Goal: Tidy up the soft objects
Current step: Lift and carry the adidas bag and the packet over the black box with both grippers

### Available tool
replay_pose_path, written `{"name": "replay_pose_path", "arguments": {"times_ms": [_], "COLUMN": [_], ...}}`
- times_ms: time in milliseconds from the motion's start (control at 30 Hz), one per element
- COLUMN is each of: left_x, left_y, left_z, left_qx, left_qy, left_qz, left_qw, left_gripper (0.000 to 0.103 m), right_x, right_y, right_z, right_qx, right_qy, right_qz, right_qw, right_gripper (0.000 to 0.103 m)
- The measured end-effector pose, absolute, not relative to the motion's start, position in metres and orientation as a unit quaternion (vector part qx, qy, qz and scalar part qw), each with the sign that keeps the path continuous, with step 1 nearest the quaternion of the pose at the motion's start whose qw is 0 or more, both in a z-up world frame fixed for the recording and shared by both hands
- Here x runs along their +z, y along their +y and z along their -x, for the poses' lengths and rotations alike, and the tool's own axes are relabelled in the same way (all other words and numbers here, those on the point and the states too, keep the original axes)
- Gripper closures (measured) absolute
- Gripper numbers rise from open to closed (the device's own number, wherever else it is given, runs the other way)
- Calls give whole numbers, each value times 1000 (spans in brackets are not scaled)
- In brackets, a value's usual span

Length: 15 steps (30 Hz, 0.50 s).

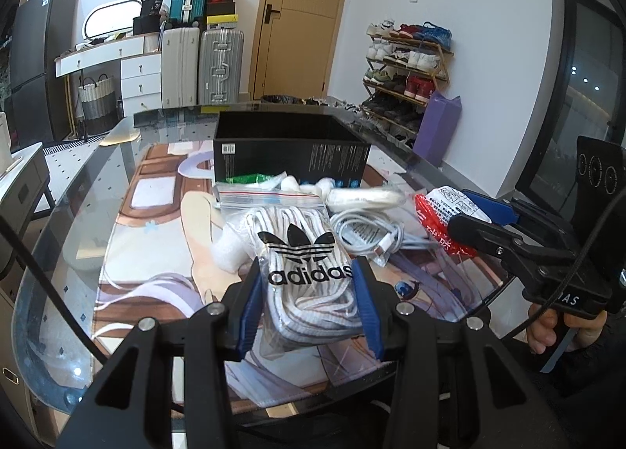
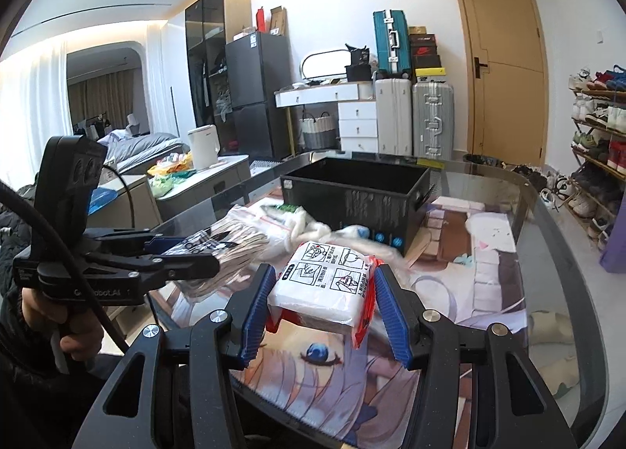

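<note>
My left gripper (image 1: 309, 284) is shut on a clear Adidas bag of white laces (image 1: 305, 261), held just above the printed mat; it also shows in the right wrist view (image 2: 219, 249). My right gripper (image 2: 322, 292) is shut on a red-and-white wipes packet (image 2: 328, 280), which also shows at the right in the left wrist view (image 1: 442, 214). An open black box (image 1: 289, 147) stands behind the pile, also in the right wrist view (image 2: 360, 194). Loose on the mat lie a zip bag (image 1: 270, 196), a white cable (image 1: 367, 233) and a white bundle (image 1: 364, 196).
The printed mat (image 1: 164, 222) covers a glass table (image 1: 66, 214). Suitcases (image 1: 203, 69), a drawer unit (image 1: 141, 81) and a shoe rack (image 1: 407, 69) stand by the far wall. A low cabinet (image 2: 195, 190) stands to the left of the table.
</note>
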<state>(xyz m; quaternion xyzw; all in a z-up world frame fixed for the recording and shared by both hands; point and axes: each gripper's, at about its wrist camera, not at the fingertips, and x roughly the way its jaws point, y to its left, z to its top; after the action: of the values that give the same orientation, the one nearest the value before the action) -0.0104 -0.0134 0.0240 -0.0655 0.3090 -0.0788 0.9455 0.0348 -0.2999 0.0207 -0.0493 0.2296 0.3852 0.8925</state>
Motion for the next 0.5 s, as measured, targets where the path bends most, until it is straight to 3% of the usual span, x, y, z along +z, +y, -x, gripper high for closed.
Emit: {"name": "replay_pose_path", "arguments": {"times_ms": [500], "left_x": [47], "left_y": [-8], "left_z": [-12], "left_qx": [-60], "left_qy": [262], "left_qz": [56], "left_qw": [962], "left_gripper": [61], "right_x": [46], "right_y": [-301], "right_z": [-58], "right_qx": [375], "right_qy": [221], "right_qz": [40], "right_qw": [899], "right_gripper": [50]}}
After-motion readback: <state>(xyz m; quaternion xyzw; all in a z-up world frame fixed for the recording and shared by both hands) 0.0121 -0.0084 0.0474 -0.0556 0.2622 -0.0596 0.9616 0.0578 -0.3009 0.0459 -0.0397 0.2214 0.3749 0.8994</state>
